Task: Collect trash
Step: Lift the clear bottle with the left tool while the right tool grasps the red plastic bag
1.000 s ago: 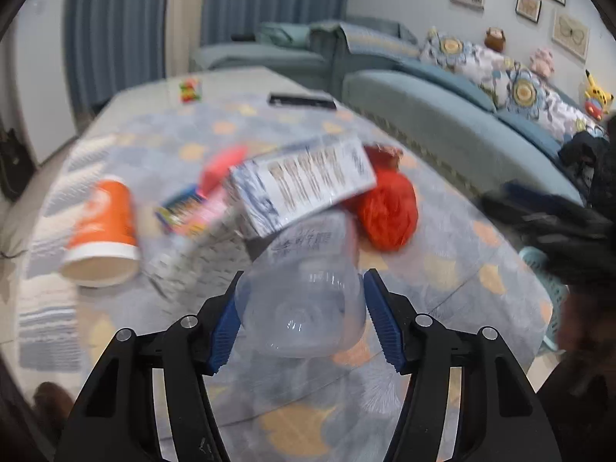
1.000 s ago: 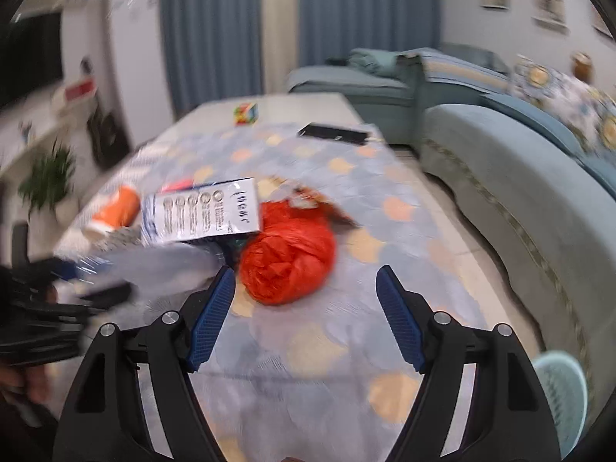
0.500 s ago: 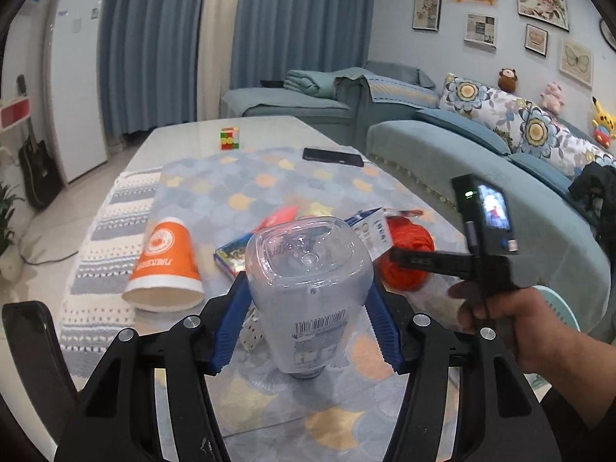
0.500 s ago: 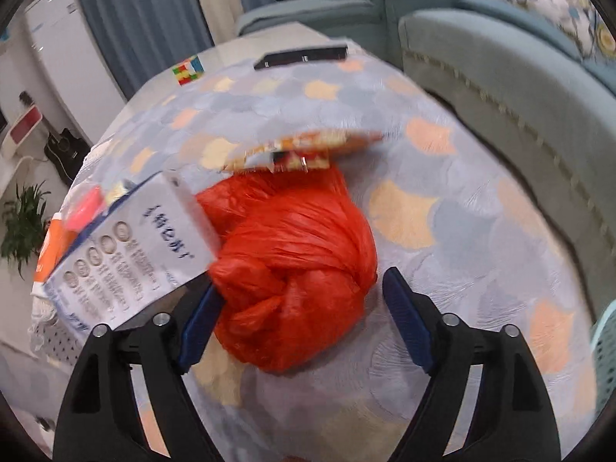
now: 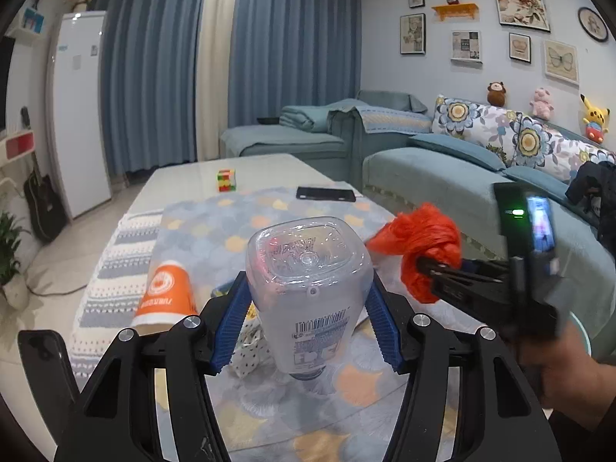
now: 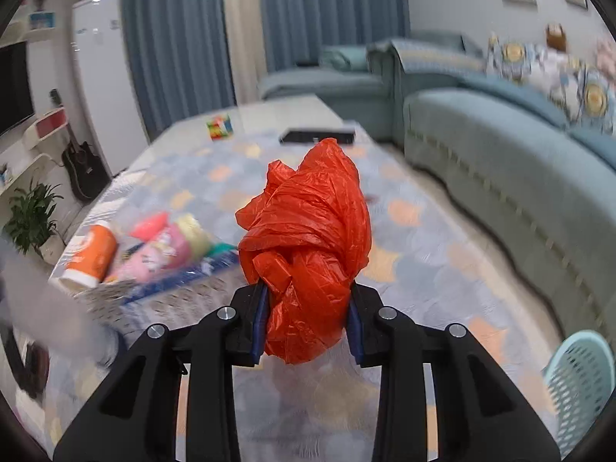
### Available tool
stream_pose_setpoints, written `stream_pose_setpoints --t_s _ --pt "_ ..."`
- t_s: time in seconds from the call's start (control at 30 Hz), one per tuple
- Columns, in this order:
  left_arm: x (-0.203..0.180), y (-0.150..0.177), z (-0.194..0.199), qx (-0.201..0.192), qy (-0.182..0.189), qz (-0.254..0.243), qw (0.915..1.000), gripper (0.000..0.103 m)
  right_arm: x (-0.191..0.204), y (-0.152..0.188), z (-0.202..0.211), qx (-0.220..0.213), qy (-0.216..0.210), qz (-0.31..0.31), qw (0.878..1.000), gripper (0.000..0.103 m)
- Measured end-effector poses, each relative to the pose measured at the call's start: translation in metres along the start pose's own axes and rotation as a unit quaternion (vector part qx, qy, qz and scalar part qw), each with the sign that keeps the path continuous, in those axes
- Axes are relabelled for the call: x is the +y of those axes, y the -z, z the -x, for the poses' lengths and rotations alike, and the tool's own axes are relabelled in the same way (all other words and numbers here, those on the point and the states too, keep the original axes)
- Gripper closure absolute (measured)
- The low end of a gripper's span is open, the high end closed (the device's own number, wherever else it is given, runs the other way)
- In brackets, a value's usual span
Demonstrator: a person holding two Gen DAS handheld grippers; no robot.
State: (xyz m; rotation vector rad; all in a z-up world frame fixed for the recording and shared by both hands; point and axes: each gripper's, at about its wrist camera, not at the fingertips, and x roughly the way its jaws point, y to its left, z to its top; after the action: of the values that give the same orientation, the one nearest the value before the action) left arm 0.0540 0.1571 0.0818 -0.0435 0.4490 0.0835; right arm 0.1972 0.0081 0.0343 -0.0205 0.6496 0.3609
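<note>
A clear plastic bottle is clamped base-forward in my left gripper, lifted above the table. A crumpled red plastic bag sits between the blue pads of my right gripper, whose jaws are closing and pressing on it; the bag hangs clear of the cloth. In the left wrist view the same red bag shows at the tip of the right gripper, held by a hand. An orange paper cup lies on its side on the table, beside pink wrappers.
A patterned cloth covers the low table. A colour cube and a black phone lie at its far end. A light-blue basket stands at the lower right, a blue sofa along the right side.
My right gripper closed on the red bag and lifted it off the table. My left gripper rose and tilted up with the bottle.
</note>
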Motion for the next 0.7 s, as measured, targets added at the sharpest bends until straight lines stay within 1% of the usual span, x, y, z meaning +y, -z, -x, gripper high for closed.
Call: stream_pose_setpoints --t_s 0.13,0.2,0.33,0.5,0.7 --pt "-0.007 -0.001 0.006 -0.010 0.002 -0.010 0.9999 0.046 0.002 -0.001 0.039 -0.037 0.006 0.026 0.999 0.073" --pt "-0.009 -0.001 0.008 -0.013 0.003 -0.012 0.9998 0.046 -0.002 0.000 0.057 -0.046 0.004 0.020 0.999 0.073" --pt "-0.010 -0.001 0.010 -0.013 0.007 -0.011 0.9998 0.046 -0.008 0.008 0.080 -0.055 0.009 0.017 0.998 0.073" --pt "-0.014 0.002 0.010 -0.012 0.017 -0.010 0.9997 0.046 -0.013 0.018 0.108 -0.073 0.021 0.028 0.997 0.073" --pt "-0.028 0.007 0.008 -0.003 0.032 -0.018 0.9993 0.046 -0.022 0.034 0.136 -0.086 0.031 0.037 0.995 0.073"
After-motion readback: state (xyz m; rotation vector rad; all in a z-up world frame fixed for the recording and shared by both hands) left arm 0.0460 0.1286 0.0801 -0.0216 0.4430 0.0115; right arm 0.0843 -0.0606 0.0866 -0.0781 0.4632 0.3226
